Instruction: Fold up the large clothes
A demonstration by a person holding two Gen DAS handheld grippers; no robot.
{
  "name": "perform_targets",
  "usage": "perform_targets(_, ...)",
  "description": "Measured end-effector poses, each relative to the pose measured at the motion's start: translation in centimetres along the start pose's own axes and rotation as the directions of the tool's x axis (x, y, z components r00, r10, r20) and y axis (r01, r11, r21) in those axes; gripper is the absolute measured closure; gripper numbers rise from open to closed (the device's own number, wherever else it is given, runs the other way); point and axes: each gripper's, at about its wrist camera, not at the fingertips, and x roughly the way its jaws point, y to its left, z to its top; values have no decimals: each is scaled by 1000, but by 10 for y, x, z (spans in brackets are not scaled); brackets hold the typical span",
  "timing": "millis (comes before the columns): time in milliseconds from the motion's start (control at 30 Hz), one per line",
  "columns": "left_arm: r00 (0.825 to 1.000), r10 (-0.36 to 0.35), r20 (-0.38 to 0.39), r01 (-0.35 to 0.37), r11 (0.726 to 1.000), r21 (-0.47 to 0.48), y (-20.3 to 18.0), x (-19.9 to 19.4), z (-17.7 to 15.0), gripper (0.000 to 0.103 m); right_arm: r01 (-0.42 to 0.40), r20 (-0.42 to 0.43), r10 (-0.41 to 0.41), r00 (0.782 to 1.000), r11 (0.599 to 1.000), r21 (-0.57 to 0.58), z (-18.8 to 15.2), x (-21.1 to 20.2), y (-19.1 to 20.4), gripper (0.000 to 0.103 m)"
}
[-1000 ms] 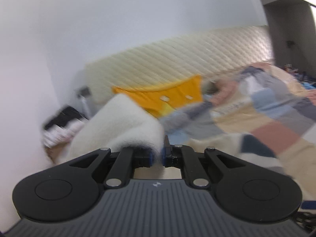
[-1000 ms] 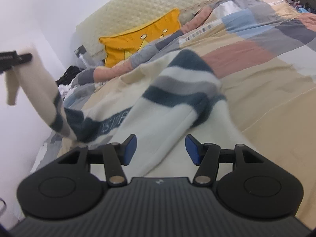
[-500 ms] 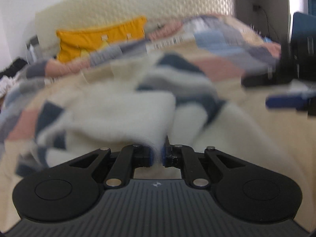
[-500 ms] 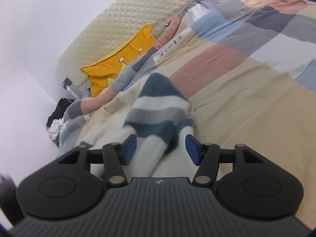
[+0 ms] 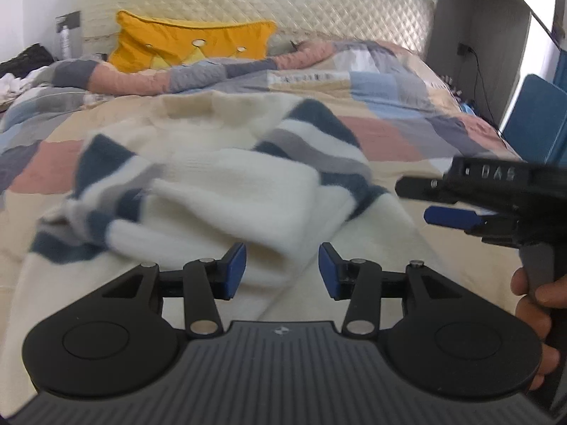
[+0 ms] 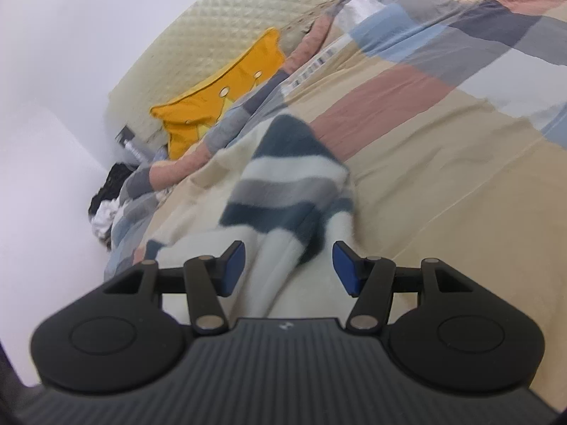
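Both grippers hovering over sweater (image 5: 241,191) on bed (image 5: 400,141), left gripper (image 5: 282,265) jaws opening, cuff lying loose between them, right gripper (image 6: 288,264) jaws wide, gripping nothing

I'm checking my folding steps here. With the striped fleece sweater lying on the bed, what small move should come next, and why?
Probably draw the left gripper back: its jaws are opening, and the cream sleeve lies folded across the navy, grey and white striped fleece sweater. The right gripper hangs open over its other side, so it could take that next.

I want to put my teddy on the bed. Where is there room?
Free: the tan and pink quilt right of the striped sweater, and the quilt's patch left of it. Crowded: the middle under the sweater, and the headboard end with the yellow pillow.
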Motion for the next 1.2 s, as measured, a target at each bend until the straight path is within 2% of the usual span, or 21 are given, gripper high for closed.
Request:
perform_targets(267, 996, 85, 5, -84, 992, -98, 67, -24, -8, 50, -88, -57, 78, 995, 976, -198, -34, 7, 47, 45)
perform_targets(400, 988, 154, 12, -152, 985, -87, 87, -14, -20, 51, -79, -87, 54, 995, 948, -310, -51, 21, 69, 45)
perform_targets(600, 988, 150, -24, -151, 969, -196, 111, 5, -28, 50, -68, -133, 13, 991, 908, -413, -69, 48, 88, 45)
perform_targets(700, 990, 136, -42, -142, 958, -249, 118, 13, -28, 50, -29, -125, -32, 992, 889, -458, -73, 57, 92, 45)
perform_targets(900, 987, 149, -66, -162, 946, -279, 121, 22, -32, 51, 27, -100, -76, 992, 907, -421, -70, 61, 77, 45)
perform_targets(1033, 987, 157, -46, -163, 935, -315, 116, 8, -39, 51, 45, -74, -77, 994, 931, -363, -64, 53, 68, 45)
perform_targets(1200, 984, 174, -26, -175, 948, -265, 98, -2, -44, 51, 63, -67, -86, 994, 956, -287, -60, 44, 55, 45)
